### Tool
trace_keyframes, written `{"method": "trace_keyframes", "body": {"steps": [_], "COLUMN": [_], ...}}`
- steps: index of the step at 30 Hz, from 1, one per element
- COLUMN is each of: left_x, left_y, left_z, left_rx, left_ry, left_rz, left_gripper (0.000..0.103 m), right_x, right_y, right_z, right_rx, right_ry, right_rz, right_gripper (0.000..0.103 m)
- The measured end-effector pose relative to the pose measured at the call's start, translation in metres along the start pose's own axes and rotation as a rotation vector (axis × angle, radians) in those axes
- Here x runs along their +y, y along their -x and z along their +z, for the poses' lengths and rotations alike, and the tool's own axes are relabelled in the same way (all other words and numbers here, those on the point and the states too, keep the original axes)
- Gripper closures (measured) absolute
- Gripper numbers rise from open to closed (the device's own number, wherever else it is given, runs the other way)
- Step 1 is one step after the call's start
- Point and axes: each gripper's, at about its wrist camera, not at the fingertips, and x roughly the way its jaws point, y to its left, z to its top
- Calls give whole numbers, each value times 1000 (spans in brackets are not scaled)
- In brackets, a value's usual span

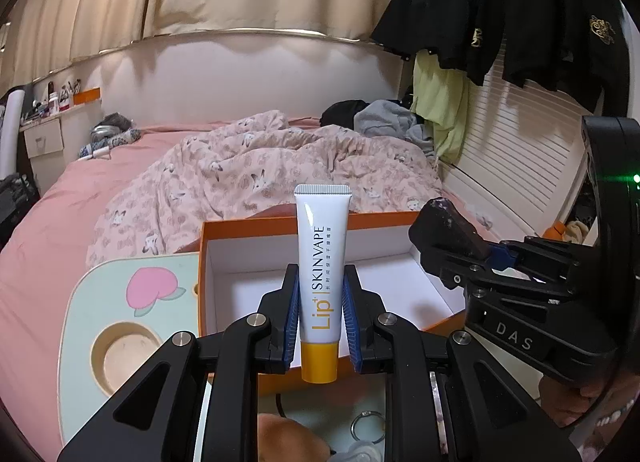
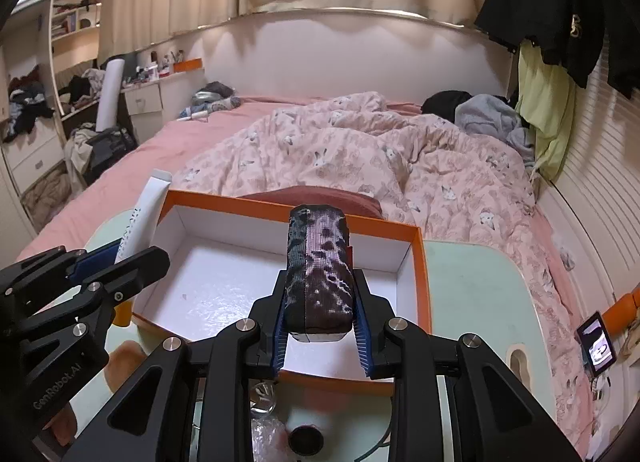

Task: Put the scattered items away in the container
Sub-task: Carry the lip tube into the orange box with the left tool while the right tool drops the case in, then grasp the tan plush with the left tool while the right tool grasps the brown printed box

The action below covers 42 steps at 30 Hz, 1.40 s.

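Left tongs (image 1: 319, 314) pinched a white lip-balm tube (image 1: 322, 262) between the blue pads, yellow cap down and crimped end up, held above the near edge of the orange box (image 1: 280, 224). Gripped low on the body, probably so the tube would stay upright and drop clean. Right tongs (image 2: 320, 326) clamped on a dark patterned pouch (image 2: 320, 266), also held on end over the box's white floor. Both loads raised over the open box, seemingly ready to be lowered in together. Box interior appeared bare, so task judged barely started. Box rested on a pale green tabletop (image 2: 472, 282) with a peach motif, set on a bed (image 1: 60, 202) with pink sheets. Small ring (image 1: 368, 428) and other bits visible below the tongs, likely waiting for their turn.
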Motion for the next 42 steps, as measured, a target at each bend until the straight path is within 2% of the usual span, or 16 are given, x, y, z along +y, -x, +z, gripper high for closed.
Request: {"method": "trace_keyframes", "body": {"steps": [2,3,4,5,6,20,26,29,31,36,42], "left_x": [3,4,6,9,11,10,7,11,15,23,25], "left_y": [-2,-2,-1,3,7,22,60,86,92,72,49], "left_z": [0,0,0,-1,-1,3,5,-10,-25,-65,-74], "left_rx": [7,12,4,-19,-40,-58,-86,-98,-82,44,114], "left_ry": [20,36,60,87,104,88,52,48,65,104,110], "left_rz": [3,1,1,0,-5,-5,-17,7,12,42,65], "left_gripper": [65,42,25,23,23,23,23,23,23,25,27], "right_x": [0,0,0,-1,-2,0,-7,-18,-26,-30,-13], "right_y": [-2,-2,-2,0,2,13,46,70,80,82,68], "right_z": [-1,-2,-2,-2,-2,0,0,-12,-28,-76,-109], "right_rx": [-2,-4,-4,-8,-22,-43,-78,-96,-82,22,139], "right_ry": [-1,-3,-10,-20,-32,-13,-22,-13,-8,19,53], "right_rz": [-3,-7,-13,-16,-13,4,68,116,154,215,268], "right_gripper": [75,69,61,45,41,41,41,41,41,42,46]}}
